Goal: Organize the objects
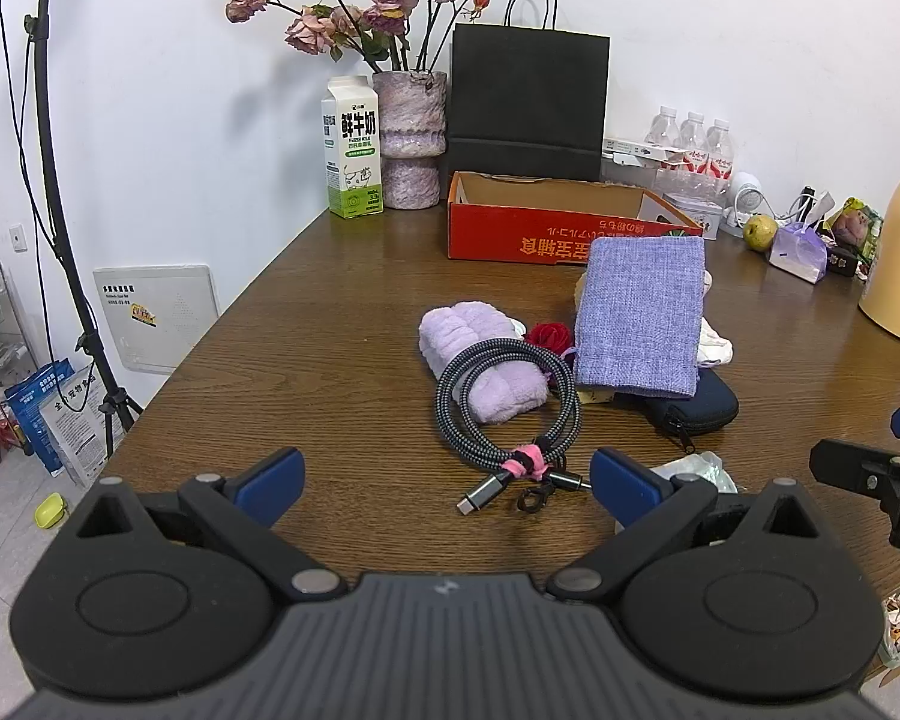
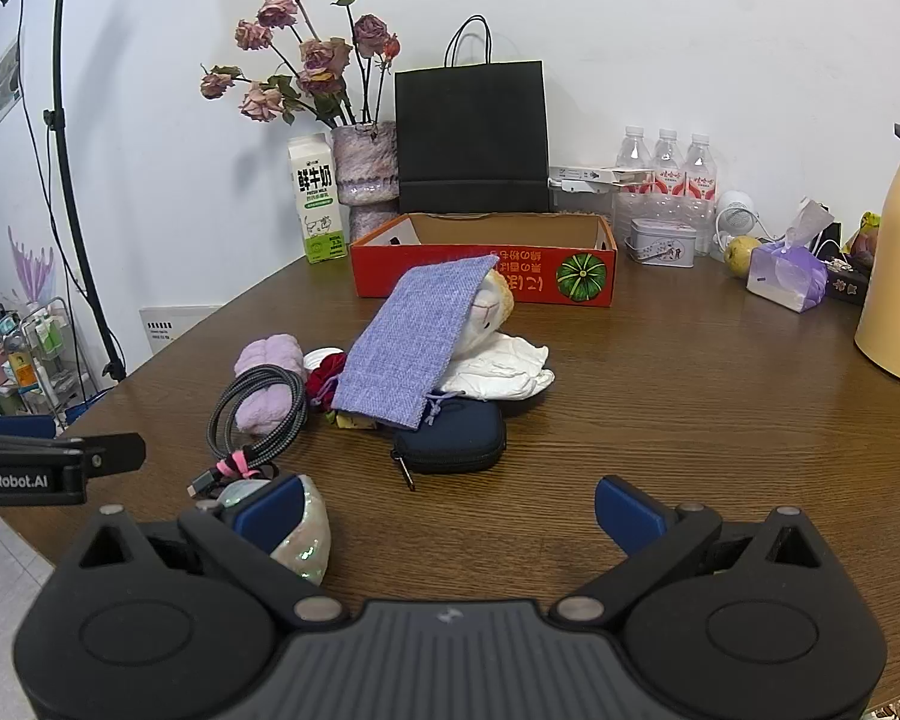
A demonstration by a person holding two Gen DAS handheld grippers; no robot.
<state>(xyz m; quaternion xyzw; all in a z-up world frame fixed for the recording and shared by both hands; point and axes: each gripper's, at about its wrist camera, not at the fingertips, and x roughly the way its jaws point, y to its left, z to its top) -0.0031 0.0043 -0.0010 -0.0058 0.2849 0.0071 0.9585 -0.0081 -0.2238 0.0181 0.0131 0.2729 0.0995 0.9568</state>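
Observation:
A pile of loose things lies mid-table: a coiled braided cable with a pink tie, a lilac fluffy cloth, a purple linen pouch, a navy zip case, a white cloth and a red item. Behind them stands an open red cardboard box. My left gripper hovers open just before the cable plugs. My right gripper is open over bare wood, its left finger beside an iridescent shell-like object.
A milk carton, a vase of dried roses and a black paper bag line the wall. Water bottles, a tin, a green fruit, a tissue pack and a yellow flask crowd the right. The table edge falls off left.

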